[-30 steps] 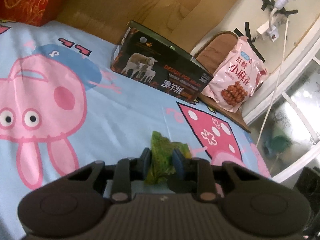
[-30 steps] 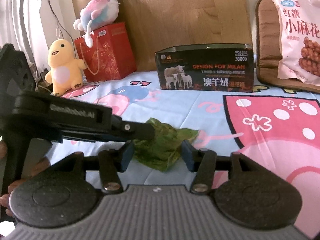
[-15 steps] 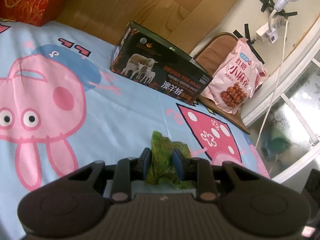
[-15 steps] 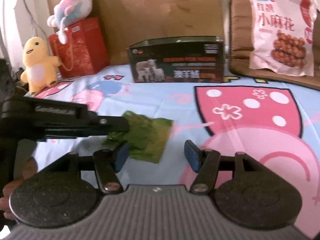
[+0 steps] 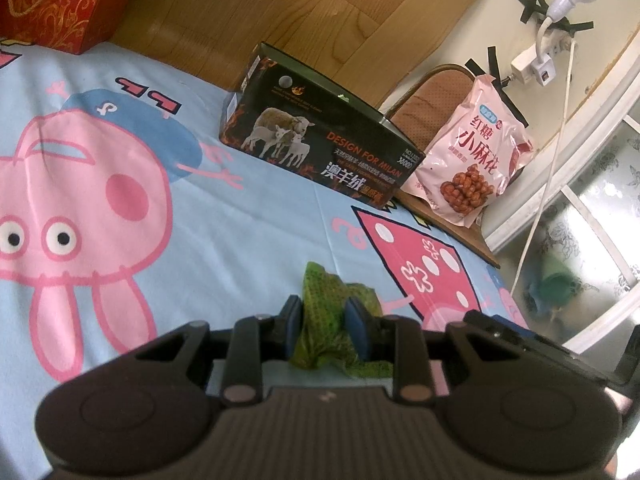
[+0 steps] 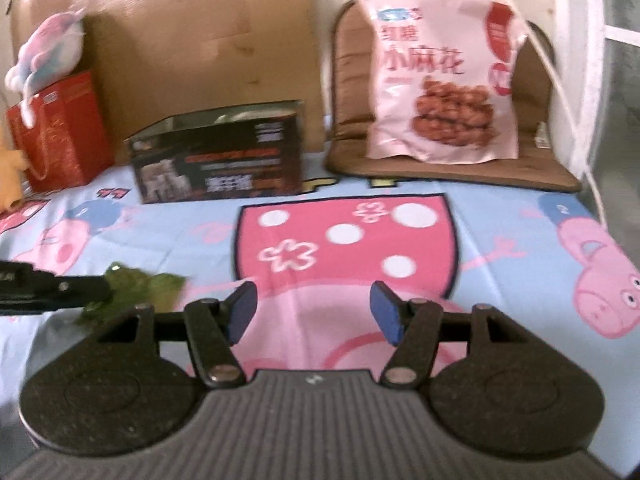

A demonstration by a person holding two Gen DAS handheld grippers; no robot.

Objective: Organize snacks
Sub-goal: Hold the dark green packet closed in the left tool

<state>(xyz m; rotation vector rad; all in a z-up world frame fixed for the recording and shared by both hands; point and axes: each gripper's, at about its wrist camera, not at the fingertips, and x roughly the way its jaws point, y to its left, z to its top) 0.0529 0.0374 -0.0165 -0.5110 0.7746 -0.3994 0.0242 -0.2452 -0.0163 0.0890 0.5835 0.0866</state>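
Observation:
My left gripper (image 5: 324,326) is shut on a crumpled green snack packet (image 5: 326,312) just above the cartoon bedsheet. The packet also shows in the right wrist view (image 6: 136,284), held at the far left by the left gripper's finger (image 6: 60,292). My right gripper (image 6: 314,312) is open and empty, over the pink spotted print, to the right of the packet. A dark open box with a sheep picture (image 5: 316,148) (image 6: 220,164) stands at the back. A large pink snack bag (image 5: 470,164) (image 6: 440,76) leans upright on a brown cushion.
A red gift box (image 6: 60,132) with a plush toy (image 6: 44,48) on it stands at the back left. A wooden headboard (image 5: 260,4) runs behind the box. A brown cushion (image 6: 452,168), a white cable (image 5: 552,152) and a window frame are at the right.
My right gripper let go of the green packet, opened wide and swung right toward the pink bag. My left gripper kept hold of the packet and barely moved.

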